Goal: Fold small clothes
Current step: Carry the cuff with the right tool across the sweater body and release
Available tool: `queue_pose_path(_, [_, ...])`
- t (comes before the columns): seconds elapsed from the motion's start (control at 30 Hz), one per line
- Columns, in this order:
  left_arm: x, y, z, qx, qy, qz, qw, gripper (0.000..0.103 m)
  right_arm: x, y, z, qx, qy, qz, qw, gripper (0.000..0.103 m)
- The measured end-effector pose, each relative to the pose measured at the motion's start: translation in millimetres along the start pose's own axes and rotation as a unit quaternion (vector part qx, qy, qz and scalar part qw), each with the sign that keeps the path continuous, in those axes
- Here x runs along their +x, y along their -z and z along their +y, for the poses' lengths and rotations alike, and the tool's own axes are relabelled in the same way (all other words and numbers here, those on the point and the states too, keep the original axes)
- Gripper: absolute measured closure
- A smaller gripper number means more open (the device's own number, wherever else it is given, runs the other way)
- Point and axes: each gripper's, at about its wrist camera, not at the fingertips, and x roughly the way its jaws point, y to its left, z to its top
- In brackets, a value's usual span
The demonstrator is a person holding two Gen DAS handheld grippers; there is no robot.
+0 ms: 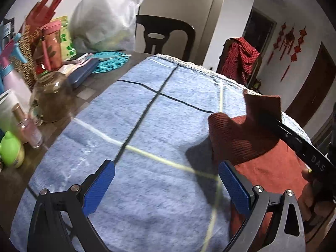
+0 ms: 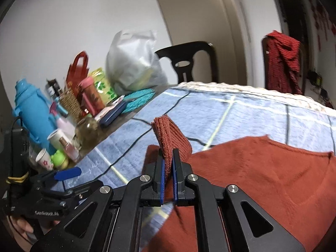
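A rust-red knit garment [image 2: 262,178] lies on a blue checked towel [image 1: 151,126] that covers the table. My right gripper [image 2: 168,159] is shut on a ribbed edge of the garment [image 2: 168,134] and holds it lifted above the towel. In the left wrist view the lifted red fold [image 1: 241,130] hangs from the right gripper's black finger [image 1: 298,142] at the right. My left gripper [image 1: 167,173] is open and empty, low over the towel just left of the garment. It also shows at the lower left of the right wrist view [image 2: 67,173].
Clutter stands along the table's left side: a glass jar [image 1: 52,96], bottles [image 1: 27,126], a blue flask [image 2: 33,111], a wicker basket [image 1: 25,63], a white bag [image 1: 105,19], a teal mat [image 1: 111,61]. A dark chair [image 1: 166,35] stands behind the table. A red checked cloth [image 1: 239,58] hangs further back.
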Motion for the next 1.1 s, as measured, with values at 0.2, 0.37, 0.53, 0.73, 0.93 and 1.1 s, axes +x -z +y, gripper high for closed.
queue_pose_path(0.2, [13.1, -7.7, -22.2, 0.016, 0.004, 0.005, 0.9998, 0.002, -20.9, 5.4, -27.1, 0.04, 0.027, -0.025, 0.999, 0.097])
queue_pose_path(0.37, [27.7, -12.9, -42.1, 0.028, 0.008, 0.016, 0.9995, 0.002, -25.7, 12.7, -48.4, 0.065, 0.043, -0.026, 0.997, 0.097])
queue_pose_path(0.53, [39.4, -21.8, -60.5, 0.037, 0.009, 0.018, 0.9991, 0.002, -33.4, 18.2, -62.5, 0.072, 0.06, -0.033, 0.995, 0.097])
queue_pose_path(0.73, [54.8, -26.9, -84.8, 0.063, -0.007, 0.022, 0.9977, 0.003, -39.2, 25.8, -80.7, 0.092, 0.067, -0.04, 0.993, 0.097])
queue_pose_path(0.93, [79.2, -17.3, -97.1, 0.089, -0.033, 0.056, 0.9939, 0.009, -41.4, 37.6, -95.7, 0.113, 0.076, -0.034, 0.99, 0.097])
queue_pose_path(1.1, [87.5, -9.8, -99.5, 0.089, -0.038, 0.073, 0.9927, 0.009, -45.9, 45.5, -107.9, 0.146, 0.076, -0.022, 0.986, 0.097])
